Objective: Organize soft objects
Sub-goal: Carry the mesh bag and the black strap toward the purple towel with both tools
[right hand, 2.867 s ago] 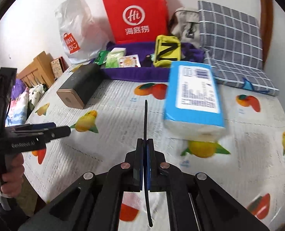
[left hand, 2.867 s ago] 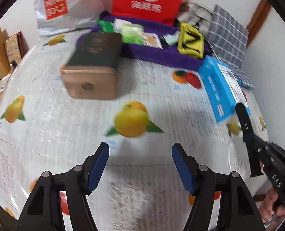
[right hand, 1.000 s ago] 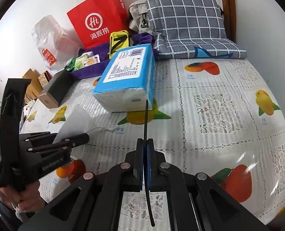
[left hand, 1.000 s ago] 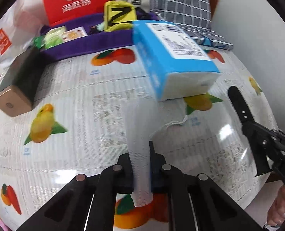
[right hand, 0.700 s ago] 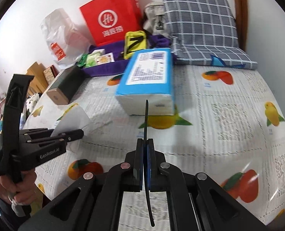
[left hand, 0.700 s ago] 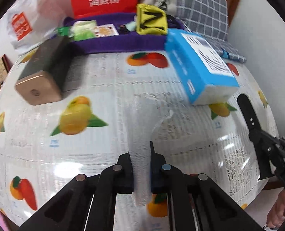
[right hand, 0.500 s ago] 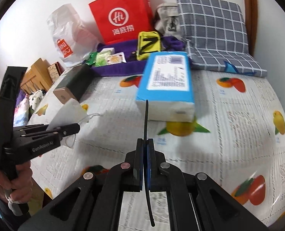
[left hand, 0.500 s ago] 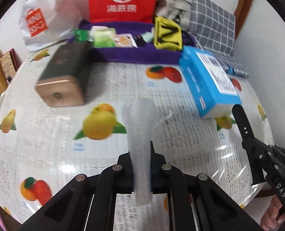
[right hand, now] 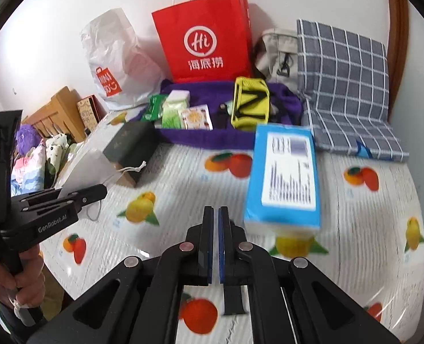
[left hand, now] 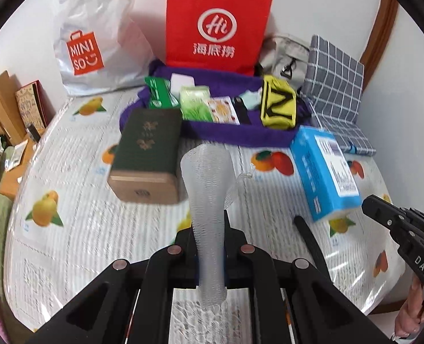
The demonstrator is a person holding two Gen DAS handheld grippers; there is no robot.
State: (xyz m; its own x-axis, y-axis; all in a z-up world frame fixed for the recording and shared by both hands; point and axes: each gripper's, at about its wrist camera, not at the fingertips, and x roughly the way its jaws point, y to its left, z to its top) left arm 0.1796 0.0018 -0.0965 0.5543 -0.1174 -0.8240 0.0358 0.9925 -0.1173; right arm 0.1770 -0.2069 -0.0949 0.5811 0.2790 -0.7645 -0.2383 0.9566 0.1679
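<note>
Writing on bags: red paper bag (left hand: 217, 25) carries a white "Hi" ring logo over three Chinese characters; white plastic bag (left hand: 94, 37) shows an orange "MINISO" panel.
Writing on tools: "GenRobot.AI" is printed on the left gripper (right hand: 101, 190) body in the right wrist view; "DAS" shows on the right gripper body at the edge of the left wrist view.
Left claw: pressed together, pinching a white face mask (left hand: 206, 189) that stands up between the fingers above the fruit-print bedspread (left hand: 77, 238).
Right claw: right gripper (right hand: 215, 210) has its pads pressed together with nothing between them.
Blue tissue pack (right hand: 283, 177): lies on the bedspread, its label print too blurred to read.
Dark green box (left hand: 149, 149): gold motifs on the lid, illegible.
Only in the right wrist view: mask's ear loop dangling, and the person's hand (right hand: 17, 283) gripping the left tool's handle.
Only in the left wrist view: mask's ribbed weave, seen edge-on.
Purple cloth (left hand: 240, 134): holds small packets and a yellow pouch (left hand: 278, 106) with a black "Z" mark.
</note>
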